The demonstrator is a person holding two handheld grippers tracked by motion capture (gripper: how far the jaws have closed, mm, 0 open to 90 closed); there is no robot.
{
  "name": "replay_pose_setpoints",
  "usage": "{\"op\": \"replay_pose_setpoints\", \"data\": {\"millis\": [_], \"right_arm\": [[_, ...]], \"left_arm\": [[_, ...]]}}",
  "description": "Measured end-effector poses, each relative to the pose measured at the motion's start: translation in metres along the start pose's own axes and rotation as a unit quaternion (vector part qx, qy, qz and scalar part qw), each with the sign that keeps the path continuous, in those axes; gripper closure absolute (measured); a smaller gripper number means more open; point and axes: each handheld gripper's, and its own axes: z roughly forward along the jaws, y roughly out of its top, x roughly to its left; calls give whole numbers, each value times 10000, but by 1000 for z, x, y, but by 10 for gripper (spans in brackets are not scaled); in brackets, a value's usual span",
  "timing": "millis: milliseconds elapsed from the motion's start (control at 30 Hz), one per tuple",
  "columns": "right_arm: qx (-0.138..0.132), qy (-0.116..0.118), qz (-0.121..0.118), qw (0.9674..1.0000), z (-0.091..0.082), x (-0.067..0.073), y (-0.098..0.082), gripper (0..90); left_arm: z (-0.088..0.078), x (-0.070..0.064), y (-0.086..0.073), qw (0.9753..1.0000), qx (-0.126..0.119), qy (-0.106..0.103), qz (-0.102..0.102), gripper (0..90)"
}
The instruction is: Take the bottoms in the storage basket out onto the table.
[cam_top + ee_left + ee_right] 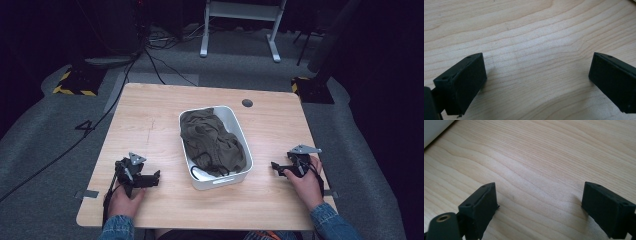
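A white plastic bin [239,130] stands in the middle of the wooden table [150,125], holding a crumpled olive-green garment [212,142] with a dark cord near its front. My left gripper [152,176] rests on the table to the left of the bin, pointing toward it. In its own view the left gripper [536,80] stands open over bare wood. My right gripper [276,167] rests to the right of the bin, pointing at it. The right gripper [539,207] is open in its own view, nothing between its jaws. A corner of the white bin [434,128] shows at top left.
A dark round grommet [247,103] sits in the table near its far edge. Beyond the table, on grey carpet, are cables [155,60], a white frame's legs [240,30] and black-and-yellow striped bases [75,82]. Bare wood surrounds the bin on all sides.
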Motion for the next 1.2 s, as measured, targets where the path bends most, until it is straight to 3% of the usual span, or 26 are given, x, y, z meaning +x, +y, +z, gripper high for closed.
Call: {"op": "replay_pose_setpoints", "data": {"millis": [567,767,800,1100,1200], "right_arm": [[8,53,-56,10000,-3,1,-3,132],[-8,42,-29,10000,-5,1,-3,170],[26,134,-53,9999,-6,1,-1,226],[-275,410,-106,9987,-24,11,21,191],[-374,733,232,9963,-32,11,30,195]], "left_arm": [[0,0,0,10000,1,-2,16,15],[0,0,0,10000,0,-4,15,15],[0,0,0,10000,0,-7,20,15],[0,1,1,10000,-1,-16,26,15],[0,1,1,10000,-2,-17,26,15]]}}
